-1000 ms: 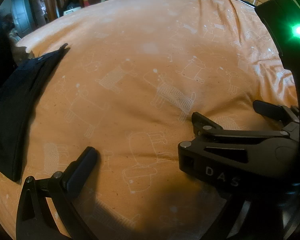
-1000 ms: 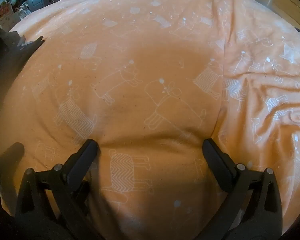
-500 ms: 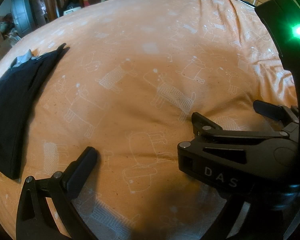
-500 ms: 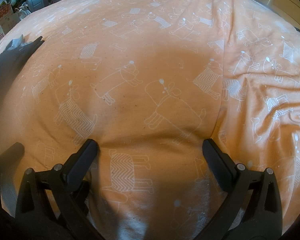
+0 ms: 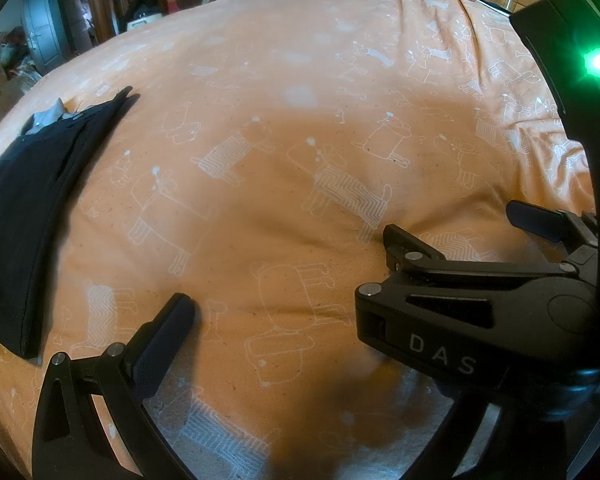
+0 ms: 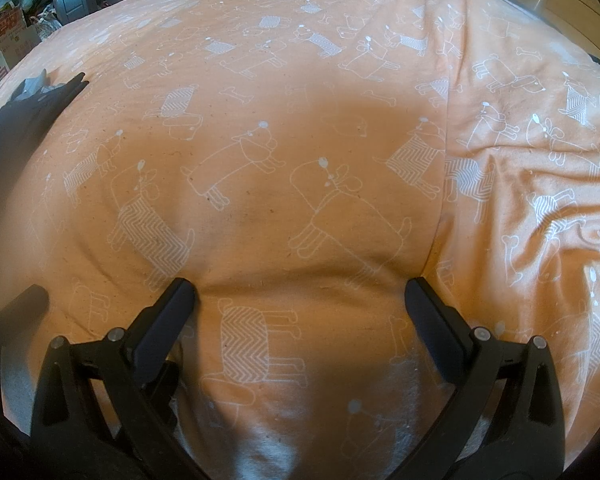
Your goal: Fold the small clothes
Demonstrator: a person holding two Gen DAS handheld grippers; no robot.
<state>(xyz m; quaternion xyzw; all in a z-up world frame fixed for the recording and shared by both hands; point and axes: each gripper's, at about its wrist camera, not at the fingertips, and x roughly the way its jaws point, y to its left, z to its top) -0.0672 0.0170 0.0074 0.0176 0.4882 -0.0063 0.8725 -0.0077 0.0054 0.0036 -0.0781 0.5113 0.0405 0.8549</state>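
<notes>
Two grippers: the left gripper (image 5: 284, 276) and right gripper (image 6: 300, 292) hovered over the orange dog-print bedspread (image 5: 292, 128), jaws spread, empty.
Garment: the folded black cloth (image 5: 24, 216) lay far left, long axis running away, nearer the left gripper.

A folded black garment (image 5: 24, 208) lies flat at the orange bedspread's (image 5: 284, 168) left edge.
</notes>
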